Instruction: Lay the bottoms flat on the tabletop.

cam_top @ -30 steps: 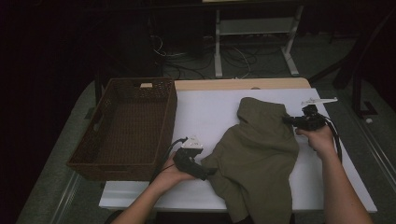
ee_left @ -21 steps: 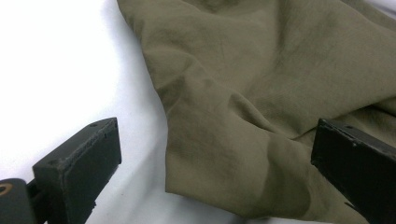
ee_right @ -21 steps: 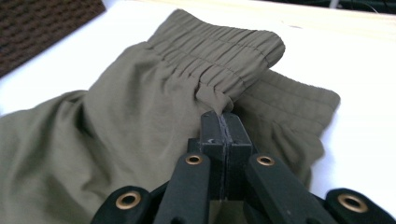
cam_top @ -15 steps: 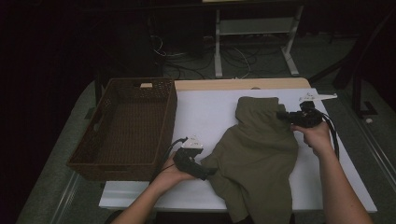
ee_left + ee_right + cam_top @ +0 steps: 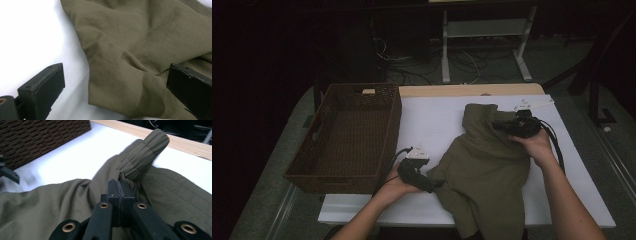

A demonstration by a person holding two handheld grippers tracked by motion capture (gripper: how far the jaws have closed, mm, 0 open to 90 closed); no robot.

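Olive-green garment [image 5: 484, 172] lay spread over the near right part of the white table [image 5: 432, 122], its lower end hanging past the near edge. At its far end a gathered cuff [image 5: 143, 152] stood folded up off the surface — the right gripper view showed it just beyond the jaw tips. The right gripper [image 5: 497, 125], held in the person's right hand [image 5: 537, 145], had its two black jaws pressed together; cloth bunched right at their tips, though whether any fabric sat between the pads could not be told. The left gripper [image 5: 439, 184], in the left hand [image 5: 399, 186], rested at the garment's near left edge with its jaws standing wide. In the left gripper view that edge of the cloth lay between the spread jaws, neither pad touching it. A brown wicker basket [image 5: 309, 162] sat on the left of the table — well apart from the garment.
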